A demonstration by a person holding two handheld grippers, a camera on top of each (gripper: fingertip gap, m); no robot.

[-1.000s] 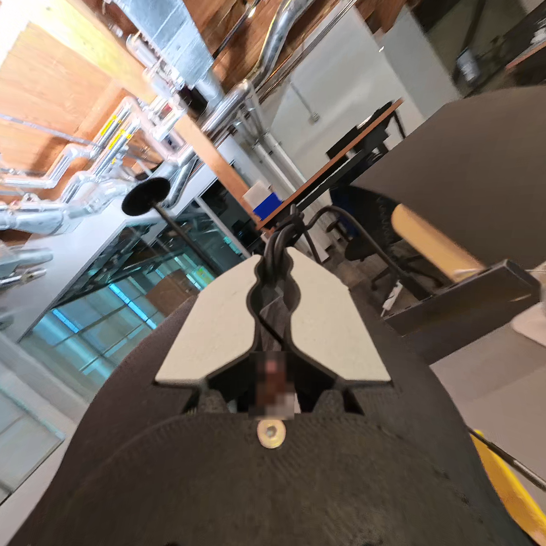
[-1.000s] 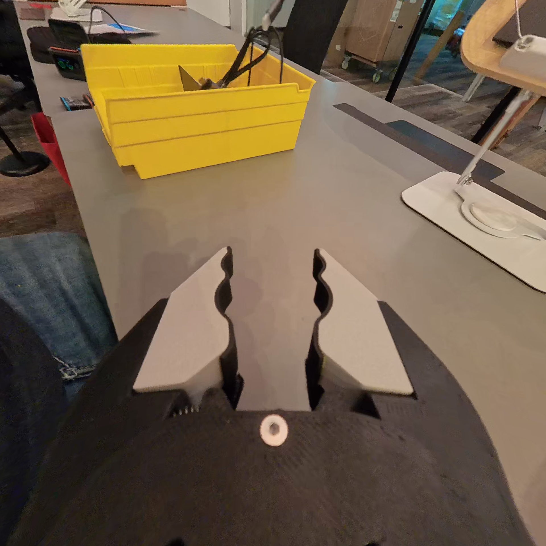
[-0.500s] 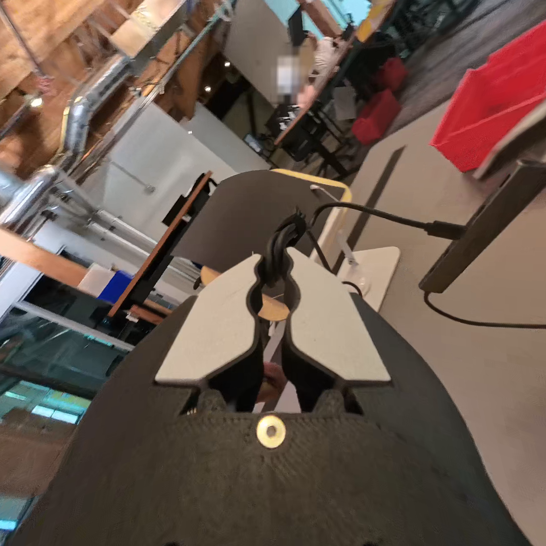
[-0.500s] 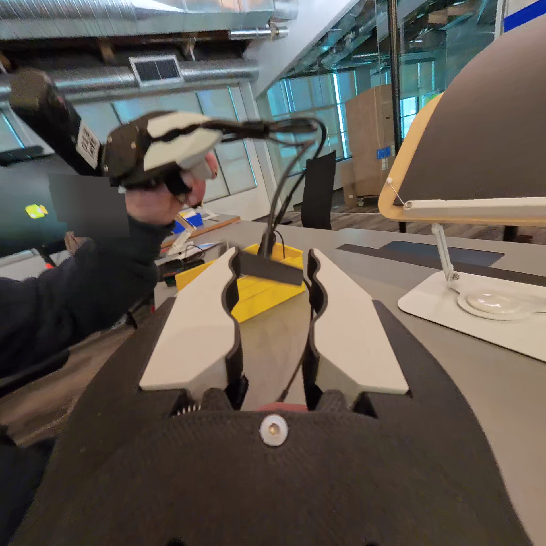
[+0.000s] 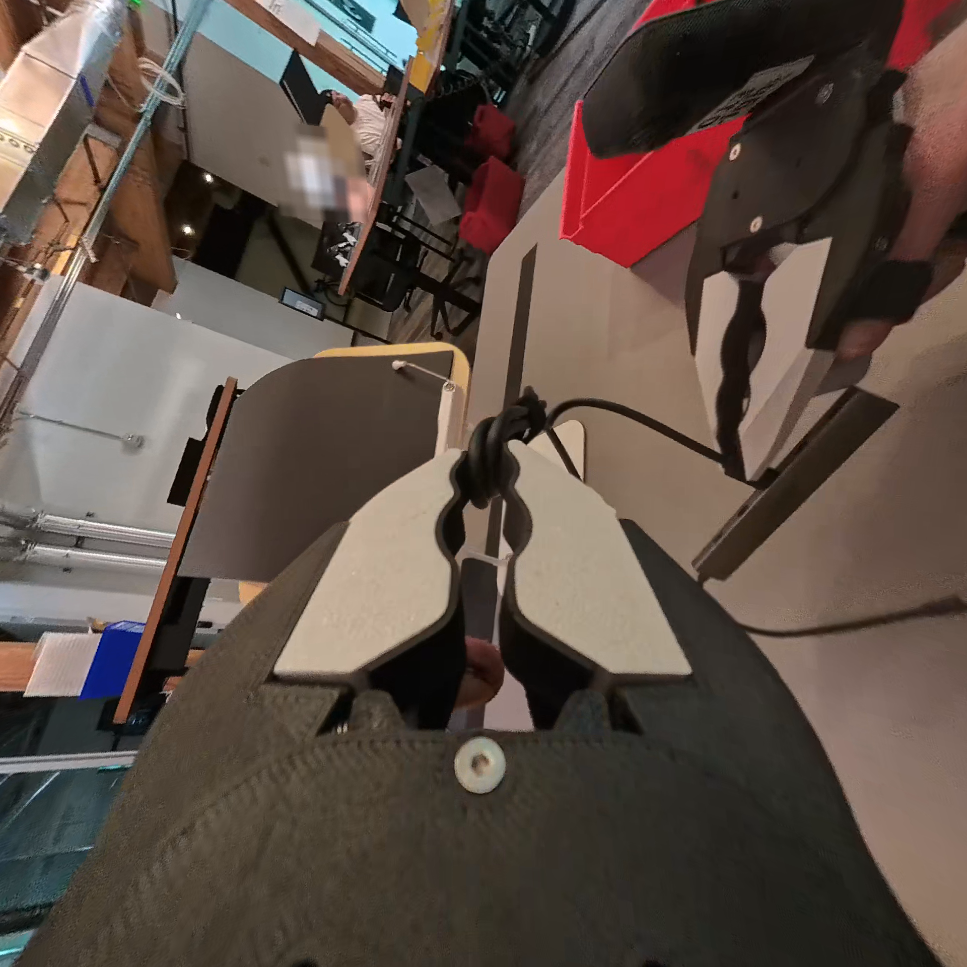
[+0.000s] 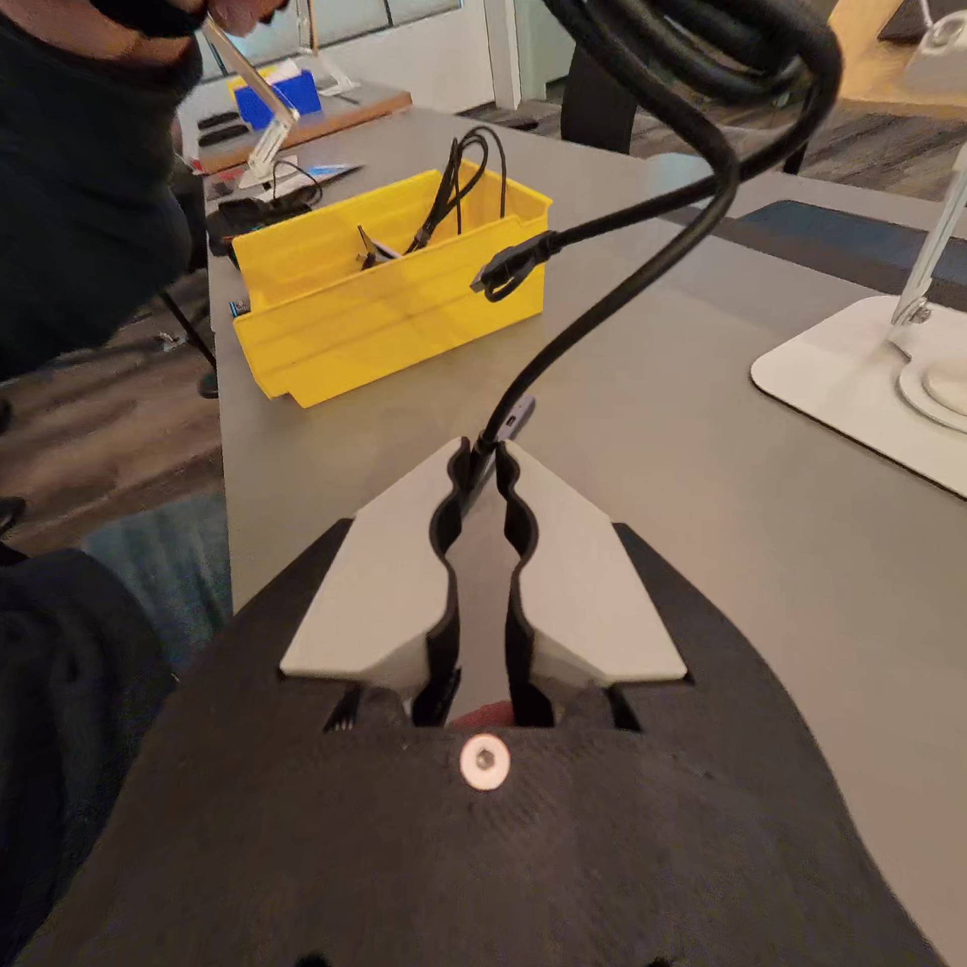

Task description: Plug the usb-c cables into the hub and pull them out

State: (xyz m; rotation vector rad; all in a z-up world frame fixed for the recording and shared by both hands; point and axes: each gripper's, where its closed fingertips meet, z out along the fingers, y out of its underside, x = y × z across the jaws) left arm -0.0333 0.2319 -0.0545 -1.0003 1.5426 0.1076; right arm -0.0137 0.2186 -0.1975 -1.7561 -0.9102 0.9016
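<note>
Grey worktop (image 6: pixel 654 523) | right hand-held gripper (image 6: pixel 480 460), open a second ago, now closed on hub (image 6: pixel 515 418) near yellow bin (image 6: pixel 387 319) | cable bundle (image 5: pixel 494 450) pinched by left hand-held gripper (image 5: pixel 486 473) | hub braced for plugging.

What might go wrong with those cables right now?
The left hand-held gripper pinches a bunched cable coil only at its fingertips, so the coil could slip out. The right hand-held gripper grips the hub by one end, where a tug on the plugged cable could twist it loose. A free plug dangles near the yellow bin and might snag.
</note>
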